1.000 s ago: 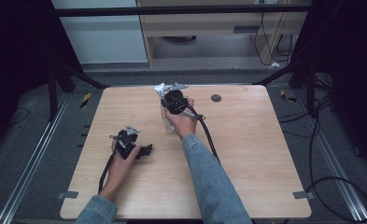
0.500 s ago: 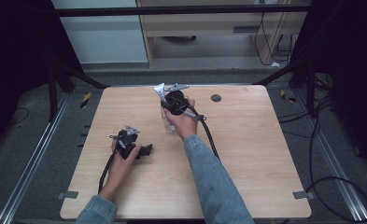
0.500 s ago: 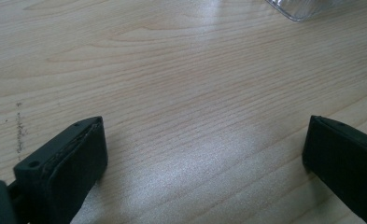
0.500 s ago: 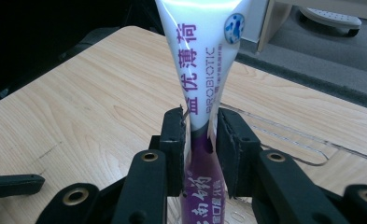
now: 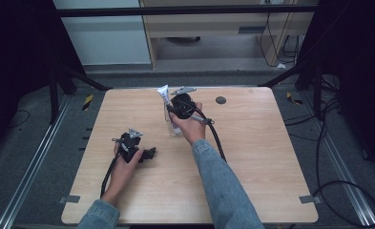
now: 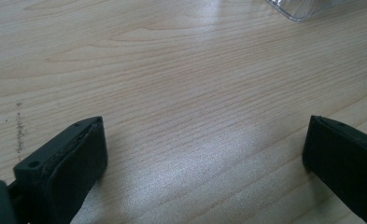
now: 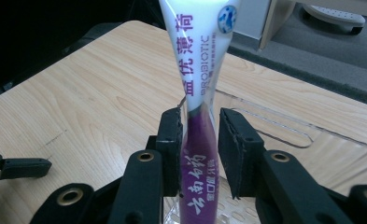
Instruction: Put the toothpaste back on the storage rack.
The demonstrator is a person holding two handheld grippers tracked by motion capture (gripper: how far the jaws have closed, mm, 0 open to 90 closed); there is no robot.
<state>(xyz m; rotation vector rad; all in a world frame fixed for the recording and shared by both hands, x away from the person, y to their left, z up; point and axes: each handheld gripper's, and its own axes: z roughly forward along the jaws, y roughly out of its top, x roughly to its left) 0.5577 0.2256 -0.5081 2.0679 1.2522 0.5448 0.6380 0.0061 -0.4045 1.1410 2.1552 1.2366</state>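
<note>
**Right gripper at a white-and-purple tube over a clear cup**

In the right gripper view we see the right gripper [image 7: 199,140] with its jaws on either side of a tube [image 7: 201,93] that stands upright in the middle of the frame. The left jaw touches the tube; a thin gap shows at the right jaw, so we cannot tell whether the grip is firm. The tube is white above and purple below. On the white part we read "PROBIOTIC" in purple, running lengthwise, with large purple Chinese characters beside it and a round blue emblem near the top. White Chinese characters run down the purple part. The tube's lower end sits inside a clear cup [image 7: 284,126], whose rim shows right of centre.

In the high view the right hand [image 5: 191,125] holds its gripper [image 5: 181,104] at the upper middle of the table [image 5: 271,162], with the tube [image 5: 164,94] slanting up to the upper left and the cup [image 5: 171,125] below it. A small dark disc [image 5: 220,100] lies to the right.

The left gripper [image 5: 149,153] rests on the table left of centre, in the left hand [image 5: 124,162]. In the left gripper view its jaws stand wide apart over bare wood, and a clear rim [image 6: 307,9] shows at the upper right.
</note>
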